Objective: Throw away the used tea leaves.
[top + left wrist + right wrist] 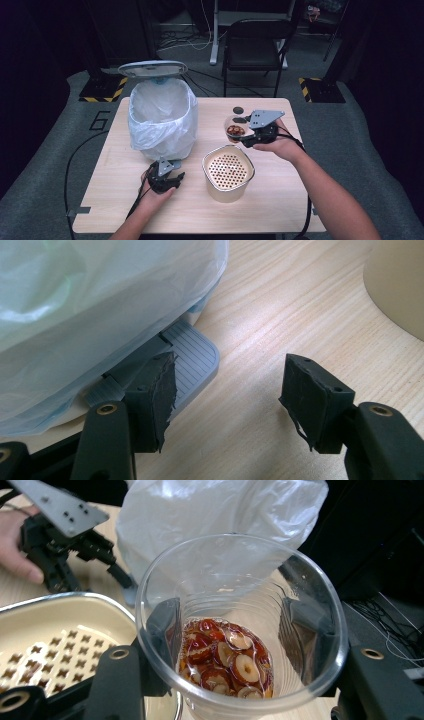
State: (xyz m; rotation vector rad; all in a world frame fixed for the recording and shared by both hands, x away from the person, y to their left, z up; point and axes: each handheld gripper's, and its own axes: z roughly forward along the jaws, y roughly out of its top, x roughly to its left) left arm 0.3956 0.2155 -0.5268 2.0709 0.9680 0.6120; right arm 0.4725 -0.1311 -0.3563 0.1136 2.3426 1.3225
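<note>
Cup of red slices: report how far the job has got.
Done: the bin's lid stands open, with the left gripper at its pedal. In hand: the right gripper holds the clear cup, slices and liquid inside. Left: emptying it; the strainer pot looks empty.

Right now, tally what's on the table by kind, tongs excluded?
Pedal bin with white liner, lid up: 1
Clear cup of sliced red fruit in liquid: 1
Cream pot with holed strainer insert: 1
Small dark round things: 2
Total: 5
</note>
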